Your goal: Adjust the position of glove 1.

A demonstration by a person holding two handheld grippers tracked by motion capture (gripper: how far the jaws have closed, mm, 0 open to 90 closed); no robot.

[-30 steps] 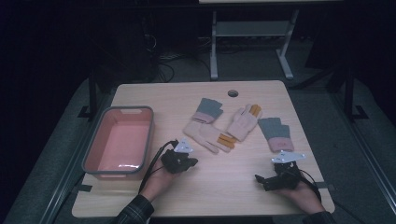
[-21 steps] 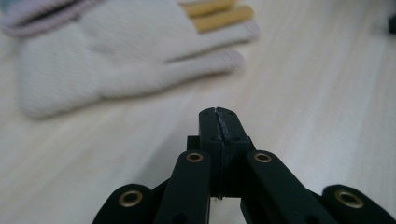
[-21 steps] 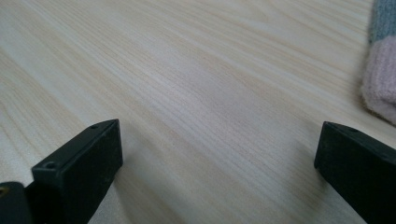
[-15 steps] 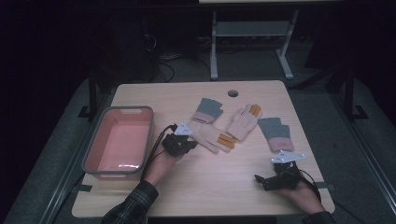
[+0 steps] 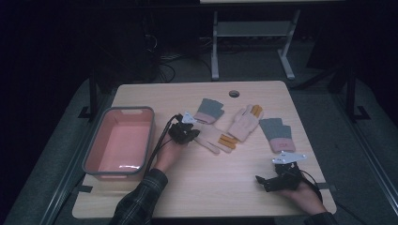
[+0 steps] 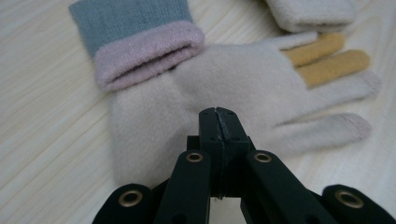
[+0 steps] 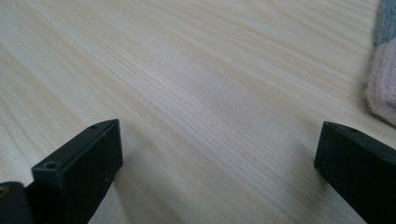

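Note:
Several knit gloves lie mid-table. A cream glove (image 5: 213,137) with orange fingertips lies nearest my left gripper (image 5: 195,133). In the left gripper view the left gripper (image 6: 217,114) is shut, its tips just over the palm of the cream glove (image 6: 233,79) and nothing pinched between them. A grey-and-pink cuffed glove (image 6: 140,37) overlaps that glove's wrist end. Near the table's front right, my right gripper (image 5: 263,182) rests low. In the right gripper view my right gripper (image 7: 219,154) stands wide open over bare wood, with a pink-and-grey glove (image 7: 383,79) at the right edge.
A pink bin (image 5: 119,140) with a grey rim stands at the table's left, nothing inside it. A second cream glove (image 5: 245,123) and another grey-and-pink glove (image 5: 277,133) lie right of centre. A round cable hole (image 5: 233,93) sits near the far edge.
My left hand has slid away from the front edge and to the right, bringing its shut gripper up to the cream glove. The right hand has stayed put.

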